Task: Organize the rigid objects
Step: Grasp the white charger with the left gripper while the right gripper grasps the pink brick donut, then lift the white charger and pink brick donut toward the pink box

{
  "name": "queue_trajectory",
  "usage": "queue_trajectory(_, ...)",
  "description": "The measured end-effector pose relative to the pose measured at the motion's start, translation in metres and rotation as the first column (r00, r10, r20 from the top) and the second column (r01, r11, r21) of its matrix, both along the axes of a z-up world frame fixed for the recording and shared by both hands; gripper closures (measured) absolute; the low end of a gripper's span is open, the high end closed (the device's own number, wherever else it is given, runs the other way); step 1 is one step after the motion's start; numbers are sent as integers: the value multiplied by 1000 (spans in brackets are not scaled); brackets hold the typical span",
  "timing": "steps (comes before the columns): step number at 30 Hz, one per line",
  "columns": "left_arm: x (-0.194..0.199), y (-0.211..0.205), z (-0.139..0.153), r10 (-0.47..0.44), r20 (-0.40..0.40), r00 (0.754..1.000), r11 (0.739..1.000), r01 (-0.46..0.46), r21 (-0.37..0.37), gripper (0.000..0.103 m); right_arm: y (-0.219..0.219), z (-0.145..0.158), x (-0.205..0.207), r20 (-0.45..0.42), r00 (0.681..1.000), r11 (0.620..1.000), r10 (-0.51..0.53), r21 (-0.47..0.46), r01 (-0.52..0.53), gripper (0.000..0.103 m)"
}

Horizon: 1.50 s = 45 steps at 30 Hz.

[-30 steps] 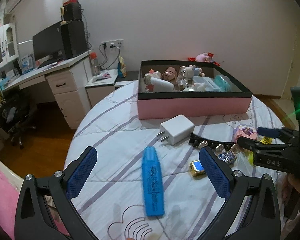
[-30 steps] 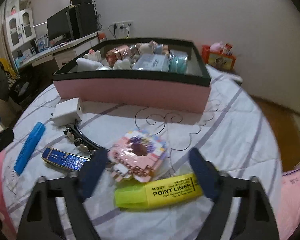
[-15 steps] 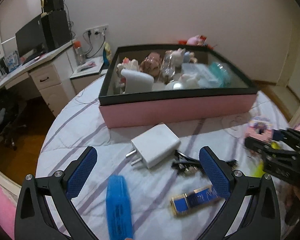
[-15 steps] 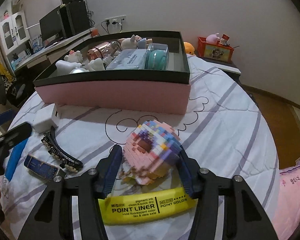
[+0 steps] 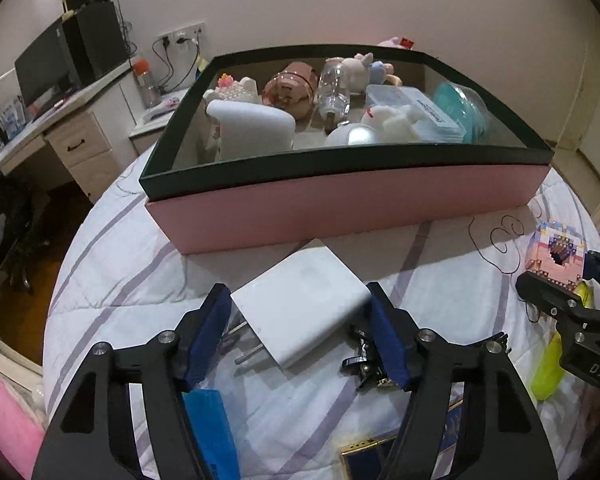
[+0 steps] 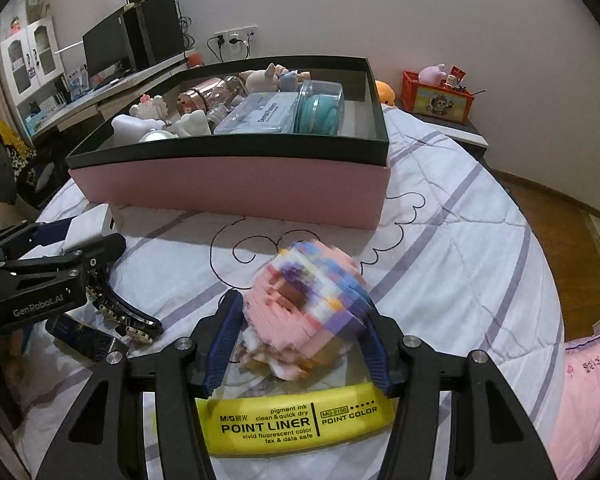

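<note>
My left gripper point(image 5: 300, 324) is shut on a white plug charger point(image 5: 302, 310), just in front of the pink box point(image 5: 340, 208). My right gripper point(image 6: 300, 320) is shut on a pink block-built toy point(image 6: 308, 300) and holds it a little above the bed; the toy also shows in the left wrist view point(image 5: 558, 248). The pink box with a black rim point(image 6: 236, 192) holds several toys and containers. A yellow highlighter point(image 6: 292, 424) lies under my right gripper. A blue highlighter point(image 5: 212, 428) lies under my left gripper.
A black hair clip point(image 6: 120, 312) and a blue lighter point(image 6: 88, 340) lie on the white striped bedcover between the grippers. A desk with a monitor point(image 5: 40, 68) stands at the far left. A red crate point(image 6: 436, 98) sits on a side table behind the box.
My left gripper moved forward and shut on the white charger. My right gripper, shut on the block toy since half a second ago, has lifted it slightly.
</note>
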<state>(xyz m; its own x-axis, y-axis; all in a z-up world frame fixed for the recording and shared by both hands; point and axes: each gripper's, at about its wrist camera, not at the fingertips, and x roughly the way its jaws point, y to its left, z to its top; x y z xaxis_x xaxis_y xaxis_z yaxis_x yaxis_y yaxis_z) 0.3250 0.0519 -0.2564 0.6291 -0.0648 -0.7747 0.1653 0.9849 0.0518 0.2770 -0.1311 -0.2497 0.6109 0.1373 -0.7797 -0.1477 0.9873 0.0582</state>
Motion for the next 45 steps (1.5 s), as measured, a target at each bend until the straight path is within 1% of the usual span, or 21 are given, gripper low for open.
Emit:
queue_trajectory(1, -1, 0, 1, -4, 6, 1000, 1000, 4, -7, 38, 1, 0, 1, 0, 1000, 1000, 1, -6, -1, 45)
queue_trajectory(7, -4, 4, 5, 4, 18, 1000, 1000, -3, -11, 38, 2, 0, 1, 1, 1000, 1000, 1, -9, -1, 45)
queue_trajectory(10, -9, 8, 9, 13, 32, 999, 1000, -13, -8, 38, 2, -1, 1, 3, 1000, 1000, 4, -21, -4, 44)
queue_trajectory(14, -19, 13, 19, 24, 61, 998, 1000, -22, -18, 38, 5, 0, 0, 6, 1000, 999, 5, -33, -5, 45)
queue_trajectory(15, -21, 14, 20, 24, 65, 998, 1000, -23, -17, 38, 5, 1, -1, 13, 1000, 999, 5, -37, -5, 47)
queue_trajectory(21, -39, 14, 35, 3, 107, 994, 999, 1, -40, 38, 5, 11, -14, 68, 998, 1000, 13, -25, -11, 47)
queue_trajectory(23, -46, 13, 41, -3, 122, 993, 999, 10, -51, 38, 4, 19, -21, 99, 995, 1000, 5, -12, -4, 47)
queue_trajectory(26, -59, 12, 54, -7, 156, 988, 996, 21, -88, 38, 3, 35, -35, 156, 988, 1000, 1, 16, -3, 47)
queue_trajectory(28, -70, 12, 67, -4, 196, 981, 992, 28, -119, 38, 4, 49, -46, 199, 980, 999, 2, 33, -9, 47)
queue_trajectory(30, -83, 12, 81, 1, 253, 968, 988, 39, -151, 38, 6, 66, -60, 253, 967, 999, 3, 49, -16, 47)
queue_trajectory(33, -103, 11, 100, 4, 325, 946, 983, 56, -173, 38, 12, 94, -82, 342, 940, 997, 8, 64, -32, 47)
queue_trajectory(35, -118, 10, 114, 8, 367, 930, 984, 59, -169, 38, 16, 113, -98, 400, 916, 997, 12, 68, -43, 47)
queue_trajectory(38, -138, 11, 133, 19, 426, 904, 985, 55, -162, 38, 23, 135, -116, 458, 888, 996, 23, 69, -62, 47)
queue_trajectory(40, -150, 12, 143, 27, 456, 890, 985, 54, -164, 38, 28, 146, -127, 485, 874, 996, 34, 59, -72, 47)
queue_trajectory(45, -182, 11, 167, 31, 537, 843, 989, 51, -138, 38, 40, 167, -149, 543, 838, 995, 57, 41, -94, 47)
